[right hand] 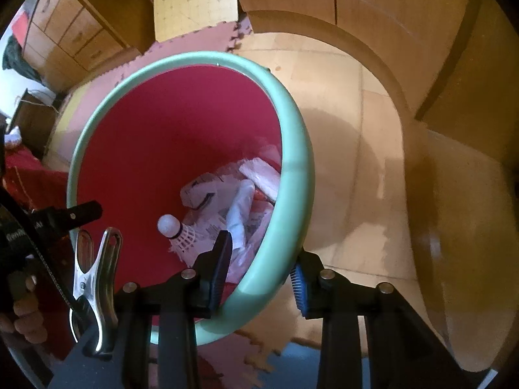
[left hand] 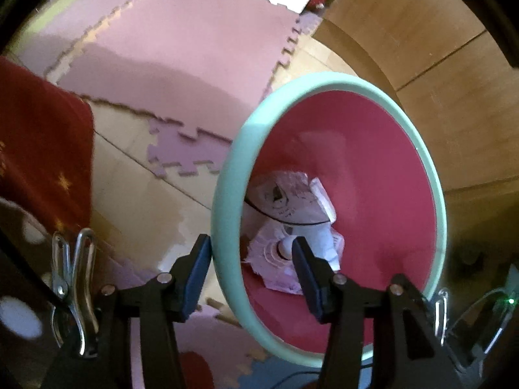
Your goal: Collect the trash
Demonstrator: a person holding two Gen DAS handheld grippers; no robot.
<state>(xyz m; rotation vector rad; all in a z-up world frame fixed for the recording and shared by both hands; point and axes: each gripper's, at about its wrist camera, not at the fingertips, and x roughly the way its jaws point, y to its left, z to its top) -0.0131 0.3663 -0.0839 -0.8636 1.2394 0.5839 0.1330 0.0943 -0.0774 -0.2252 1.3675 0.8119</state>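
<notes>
Left wrist view looks steeply down into a red bin (left hand: 356, 149) with a mint-green rim (left hand: 223, 201), standing on the floor (left hand: 129, 168) among pink foam mats (left hand: 181, 52). The left gripper (left hand: 249, 249) straddles that rim on the bin's left side: one finger outside, the other inside over the trash, with clear gaps on both sides, so its jaws stand open around the rim and press on nothing.

From the right wrist, the right gripper (right hand: 259, 256) does the same on the bin's right side. Its inner finger sits close against the rim, the outer blue pad just beside it; whether they pinch the rim I cannot tell.

The trash lies at the bottom, below and between both pairs of jaws: crumpled white wrappers (right hand: 256, 175) and a shuttlecock (right hand: 178, 230) lying on its side, cork end toward the left. It looks already collected.

What matters next, I judge, is the rim running edge-on through each jaw gap, on opposite sides. Closing both would hold the bin evenly; one alone would tip it.
</notes>
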